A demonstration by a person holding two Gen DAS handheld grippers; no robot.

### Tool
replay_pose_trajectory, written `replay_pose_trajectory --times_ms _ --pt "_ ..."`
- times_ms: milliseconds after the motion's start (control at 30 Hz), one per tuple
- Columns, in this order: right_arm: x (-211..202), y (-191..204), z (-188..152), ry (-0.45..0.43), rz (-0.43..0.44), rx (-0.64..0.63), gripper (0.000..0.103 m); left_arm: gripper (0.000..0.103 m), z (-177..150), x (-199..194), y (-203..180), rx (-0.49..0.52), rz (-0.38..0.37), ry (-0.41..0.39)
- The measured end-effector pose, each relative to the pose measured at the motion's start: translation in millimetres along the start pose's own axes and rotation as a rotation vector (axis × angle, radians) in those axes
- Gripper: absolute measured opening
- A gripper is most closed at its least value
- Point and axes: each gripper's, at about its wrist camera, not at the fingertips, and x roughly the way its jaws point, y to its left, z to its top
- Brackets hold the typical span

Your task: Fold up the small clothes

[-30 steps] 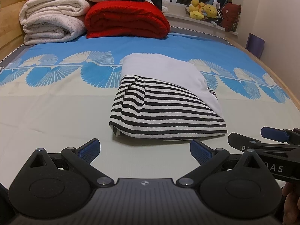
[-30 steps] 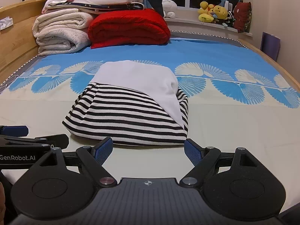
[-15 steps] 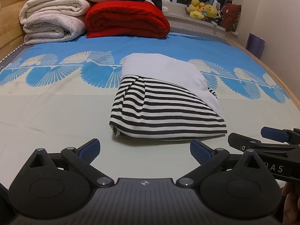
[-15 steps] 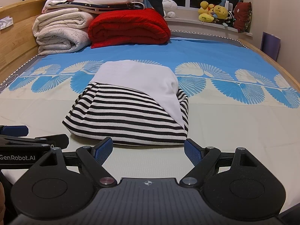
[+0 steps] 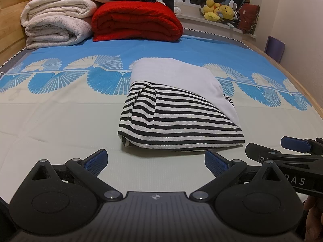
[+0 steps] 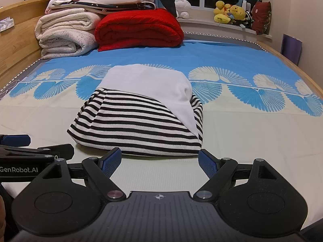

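A folded garment (image 5: 177, 117) lies on the bed, black-and-white striped with a plain white panel (image 5: 175, 76) across its far side; the right wrist view shows this garment (image 6: 137, 125) too. My left gripper (image 5: 155, 160) is open and empty, just short of the garment's near edge. My right gripper (image 6: 159, 159) is open and empty as well, its blue pads (image 6: 111, 159) close to the near hem without touching it. Each view catches the other gripper at its side: the right one (image 5: 292, 147) and the left one (image 6: 30, 147).
The bed sheet (image 5: 60, 121) is pale with a blue fan pattern. Folded white blankets (image 5: 58, 24) and a red quilt (image 5: 137, 22) are stacked at the far end. Plush toys (image 5: 220, 10) sit on the window sill. A wooden bed rail (image 5: 302, 86) runs along the right.
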Motion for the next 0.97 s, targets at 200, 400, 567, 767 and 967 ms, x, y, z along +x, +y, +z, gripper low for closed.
replay_pose_trajectory --times_ms 200,400,567,767,967 --pt "0.8 -0.4 -0.3 0.003 -0.001 -0.002 0.084 0.102 0.7 0.0 -0.6 0.005 -0.003 -0.002" --pt "1.1 -0.5 -0.6 0.004 -0.001 -0.001 0.084 0.102 0.7 0.0 -1.0 0.006 -0.003 -0.002" --pt "1.0 -0.4 -0.6 0.004 -0.001 -0.001 0.084 0.102 0.4 -0.1 -1.3 0.005 -0.002 -0.002" --pt "0.9 -0.6 -0.8 0.005 0.000 -0.002 0.084 0.102 0.4 -0.1 -1.3 0.006 -0.002 -0.002" --pt "0.7 -0.8 -0.4 0.005 -0.001 -0.002 0.084 0.102 0.2 0.4 -1.6 0.007 -0.002 -0.003"
